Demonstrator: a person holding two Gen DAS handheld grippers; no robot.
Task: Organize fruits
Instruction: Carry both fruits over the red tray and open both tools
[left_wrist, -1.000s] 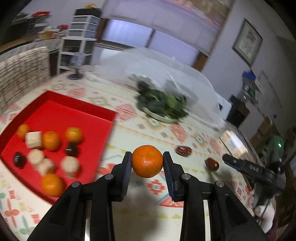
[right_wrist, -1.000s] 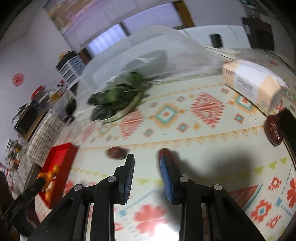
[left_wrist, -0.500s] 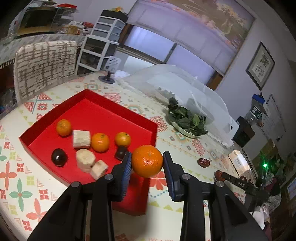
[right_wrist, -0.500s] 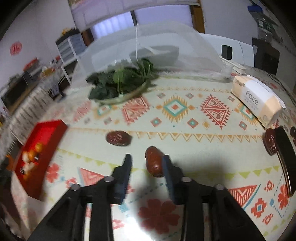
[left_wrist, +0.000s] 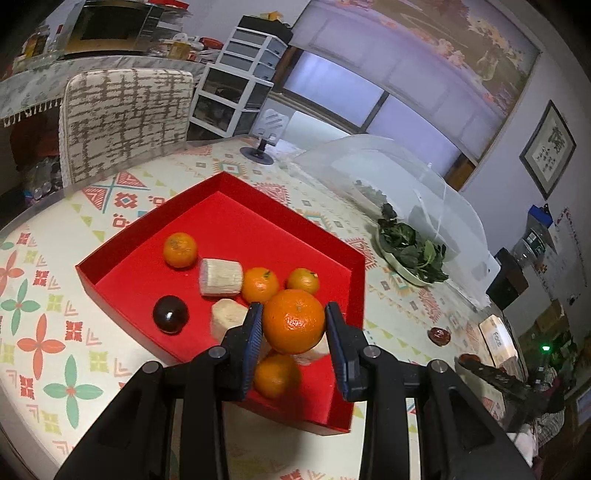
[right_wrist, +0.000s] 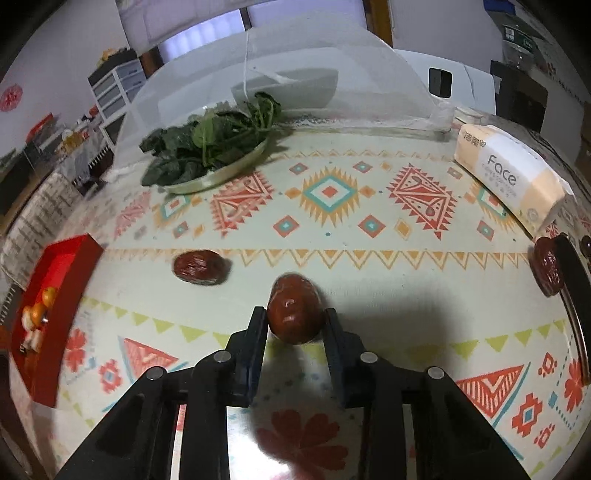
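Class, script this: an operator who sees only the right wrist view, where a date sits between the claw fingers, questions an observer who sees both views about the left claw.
Operator: Is the left claw carrying anything?
Observer: Yes. The left claw grips an orange between its two fingers.
Operator: Where is it relative to the tray?
Observer: It is in front of the red tray, and the view along the fingers lands on the tray's near corner, where a loose orange lies.
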